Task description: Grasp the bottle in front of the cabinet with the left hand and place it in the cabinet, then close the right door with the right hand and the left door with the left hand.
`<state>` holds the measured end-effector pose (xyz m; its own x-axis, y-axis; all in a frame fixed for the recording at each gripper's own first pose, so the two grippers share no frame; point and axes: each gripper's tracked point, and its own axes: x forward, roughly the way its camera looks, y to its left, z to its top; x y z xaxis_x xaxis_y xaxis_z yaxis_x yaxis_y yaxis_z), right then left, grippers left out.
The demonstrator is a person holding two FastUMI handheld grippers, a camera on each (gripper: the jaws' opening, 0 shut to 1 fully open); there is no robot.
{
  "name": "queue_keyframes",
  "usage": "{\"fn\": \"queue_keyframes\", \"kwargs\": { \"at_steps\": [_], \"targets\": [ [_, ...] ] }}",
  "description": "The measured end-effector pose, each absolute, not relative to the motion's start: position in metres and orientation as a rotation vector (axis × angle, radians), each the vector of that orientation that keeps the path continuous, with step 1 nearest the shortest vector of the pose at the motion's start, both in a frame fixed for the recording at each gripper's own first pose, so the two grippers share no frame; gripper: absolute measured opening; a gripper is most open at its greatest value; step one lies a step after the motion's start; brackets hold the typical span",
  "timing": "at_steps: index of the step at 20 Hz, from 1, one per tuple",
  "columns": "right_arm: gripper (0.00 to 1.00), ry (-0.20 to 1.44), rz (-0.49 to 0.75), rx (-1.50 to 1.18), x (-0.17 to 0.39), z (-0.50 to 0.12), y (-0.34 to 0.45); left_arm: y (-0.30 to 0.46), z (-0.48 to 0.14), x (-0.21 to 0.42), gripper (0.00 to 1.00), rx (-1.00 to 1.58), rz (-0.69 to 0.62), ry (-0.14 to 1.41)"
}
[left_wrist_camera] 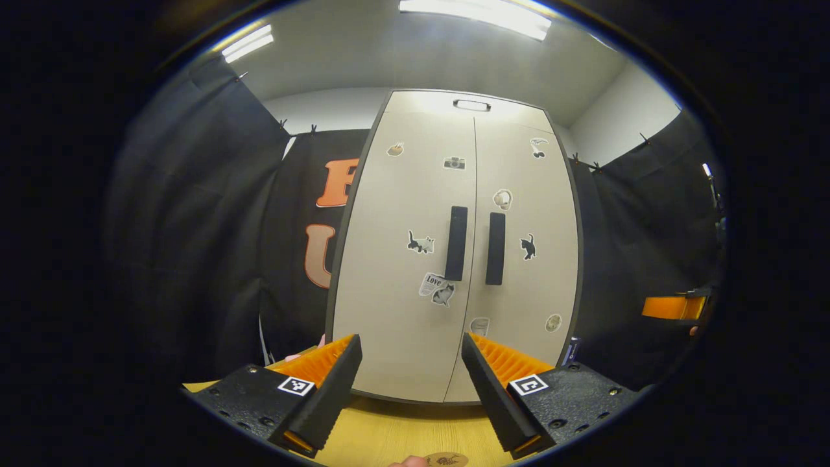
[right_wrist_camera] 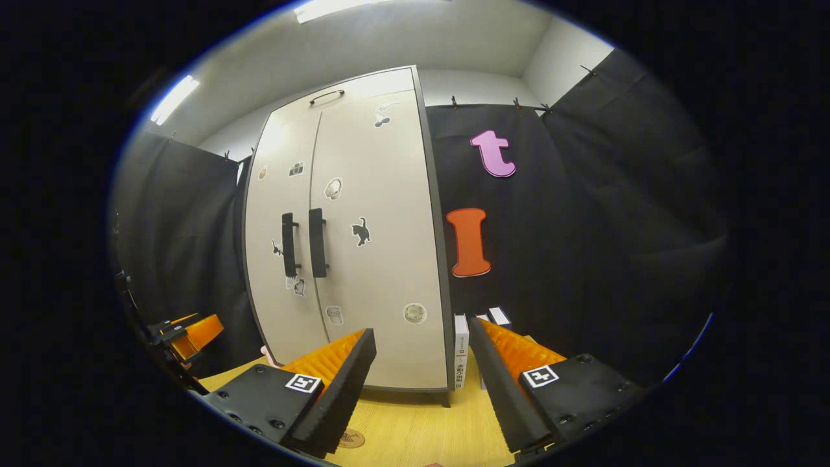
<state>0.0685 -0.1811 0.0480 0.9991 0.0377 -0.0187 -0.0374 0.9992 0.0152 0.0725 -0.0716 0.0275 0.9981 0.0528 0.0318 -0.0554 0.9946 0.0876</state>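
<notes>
- Both doors of the tall beige sticker-covered cabinet (left_wrist_camera: 454, 246) were shut, so the task looked finished.
- Left gripper (left_wrist_camera: 412, 383) and right gripper (right_wrist_camera: 421, 383) had jaws wide, empty; only withdrawal seemed called for.

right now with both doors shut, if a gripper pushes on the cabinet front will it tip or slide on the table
Probably neither. The cabinet stands tall but broad, its base flat on the wooden table, so a low push should hardly move it. A push near the top might rock it, since it is tall. The door panels look stiff and flat, with rigid handles.
</notes>
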Motion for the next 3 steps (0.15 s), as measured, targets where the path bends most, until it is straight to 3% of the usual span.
{"fn": "queue_keyframes", "kwargs": {
  "at_steps": [3],
  "targets": [
    [0.97, 0.021, 0.026, 0.013, 0.0652, 0.0473, -0.1812, -0.0739, 0.0223, 0.0737, 0.94, 0.076, 0.041, -0.017]
  ]
}}
